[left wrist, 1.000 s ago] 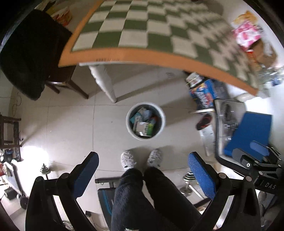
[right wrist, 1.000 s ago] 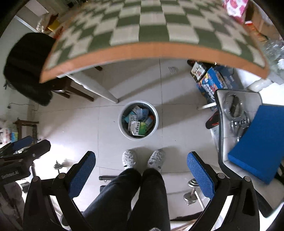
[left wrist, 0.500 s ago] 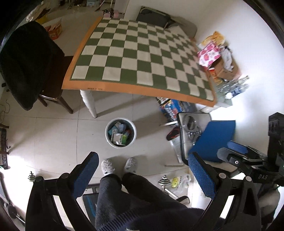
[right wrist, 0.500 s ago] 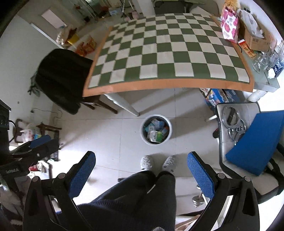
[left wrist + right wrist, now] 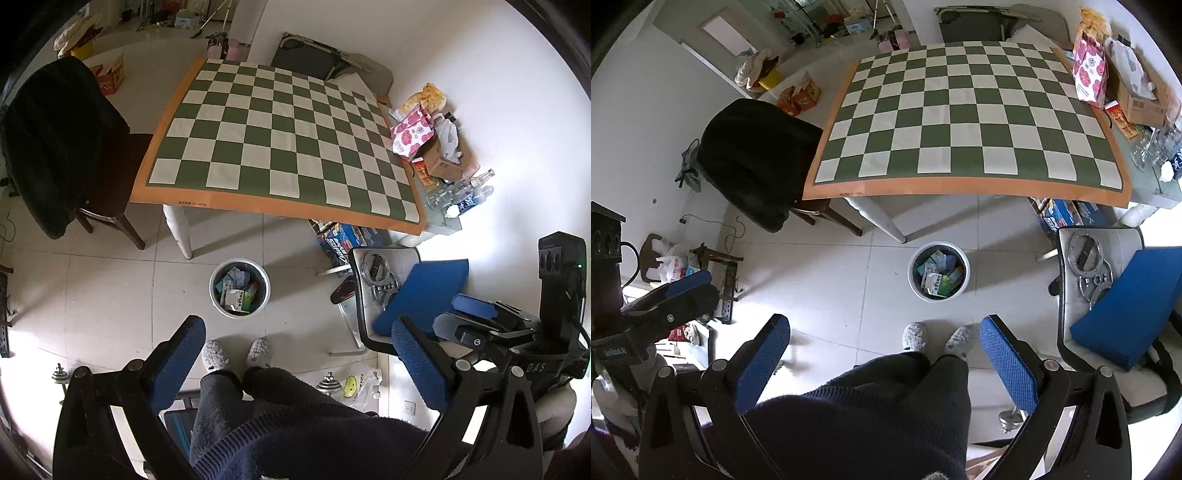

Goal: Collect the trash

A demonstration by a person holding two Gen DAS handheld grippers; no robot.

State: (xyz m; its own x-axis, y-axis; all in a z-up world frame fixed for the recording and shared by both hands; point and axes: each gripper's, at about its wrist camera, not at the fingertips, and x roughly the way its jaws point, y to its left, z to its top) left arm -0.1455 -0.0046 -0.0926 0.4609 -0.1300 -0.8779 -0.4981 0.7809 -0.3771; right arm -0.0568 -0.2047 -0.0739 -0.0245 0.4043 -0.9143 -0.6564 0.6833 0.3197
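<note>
Both the left gripper (image 5: 299, 365) and right gripper (image 5: 882, 365) hang empty, tongs apart, above the round white bin of cartons (image 5: 240, 287) at frame centre; the green-checked tablecloth (image 5: 967, 118) looks bare, so collecting seems finished

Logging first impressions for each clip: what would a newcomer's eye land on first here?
The green-and-white checkered tablecloth with its orange border, filling the upper middle. Below it on the tiled floor, near the table leg, stands a white bin holding cartons and wrappers, just ahead of the person's grey slippers. Both grippers, left and right, frame the bottom with open, empty blue-padded jaws.
</note>
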